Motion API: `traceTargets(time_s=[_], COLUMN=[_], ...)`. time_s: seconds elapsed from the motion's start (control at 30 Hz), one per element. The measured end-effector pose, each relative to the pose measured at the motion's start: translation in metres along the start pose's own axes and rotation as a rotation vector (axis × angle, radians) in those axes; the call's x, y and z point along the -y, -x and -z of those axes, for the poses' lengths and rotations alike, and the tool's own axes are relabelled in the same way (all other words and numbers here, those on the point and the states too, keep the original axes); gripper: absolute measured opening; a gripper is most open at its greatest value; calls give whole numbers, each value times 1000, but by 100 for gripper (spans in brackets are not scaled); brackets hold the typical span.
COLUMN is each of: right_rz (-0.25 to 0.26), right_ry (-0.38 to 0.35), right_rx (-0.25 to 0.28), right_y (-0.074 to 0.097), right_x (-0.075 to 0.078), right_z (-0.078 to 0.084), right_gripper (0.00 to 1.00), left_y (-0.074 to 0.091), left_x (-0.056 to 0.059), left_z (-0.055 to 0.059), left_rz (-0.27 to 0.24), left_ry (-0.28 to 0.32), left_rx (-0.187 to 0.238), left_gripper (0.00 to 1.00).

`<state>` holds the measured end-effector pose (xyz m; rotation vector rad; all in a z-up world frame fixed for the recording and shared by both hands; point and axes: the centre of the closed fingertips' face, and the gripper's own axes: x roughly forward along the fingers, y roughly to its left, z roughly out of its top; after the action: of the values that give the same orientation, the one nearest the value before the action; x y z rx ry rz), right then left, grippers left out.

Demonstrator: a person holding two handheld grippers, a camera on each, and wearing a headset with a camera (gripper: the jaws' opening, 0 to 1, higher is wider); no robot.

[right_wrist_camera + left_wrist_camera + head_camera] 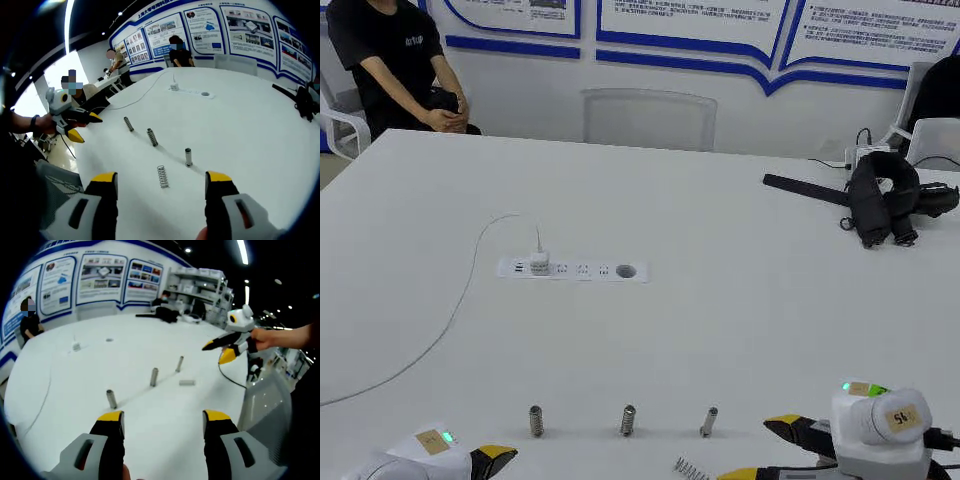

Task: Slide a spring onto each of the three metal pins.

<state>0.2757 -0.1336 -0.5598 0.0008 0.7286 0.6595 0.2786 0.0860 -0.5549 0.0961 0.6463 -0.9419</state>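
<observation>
Left gripper [162, 420]: jaws apart, empty.
Right gripper [161, 182]: jaws apart, empty.
Right hand [270, 338]: closed round the gripper body.

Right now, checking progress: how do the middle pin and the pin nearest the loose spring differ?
The middle pin carries a spring; the nearest pin is bare. So the middle pin looks ribbed, the nearest pin smooth. Both stand on the table.

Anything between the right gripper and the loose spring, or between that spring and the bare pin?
Nothing visible. The loose spring lies on the table just ahead of the open right gripper. The bare pin stands apart from it, with only tabletop between.
</observation>
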Motion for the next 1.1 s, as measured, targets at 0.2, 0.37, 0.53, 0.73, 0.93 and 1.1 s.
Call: traceTargets(time_s=[0.2,0.37,0.53,0.73,0.93,1.1], right_rz=[0,-1,1,5,14,15], right_ry=[-27,-43,-60,-80,-92,-99], right_rx=[3,-14,-10,-5,-3,-5], right_y=[7,9,10,10,13,15], right_x=[-6,-10,-14,-14,-12,-12], right_z=[14,29,35,39,43,47], right_gripper=[76,78,80,80,80,80], left_y=[-2,-3,-5,-10,-17,-24], left_x=[-2,-1,1,6,12,18], left_z=[-1,0,3,5,5,3], left_rz=[-1,4,11,30,48,72], left_ry=[0,-5,-12,-30,-64,-87], left_rx=[-5,-13,-28,-49,-68,-82], left_gripper=[65,66,68,70,70,70])
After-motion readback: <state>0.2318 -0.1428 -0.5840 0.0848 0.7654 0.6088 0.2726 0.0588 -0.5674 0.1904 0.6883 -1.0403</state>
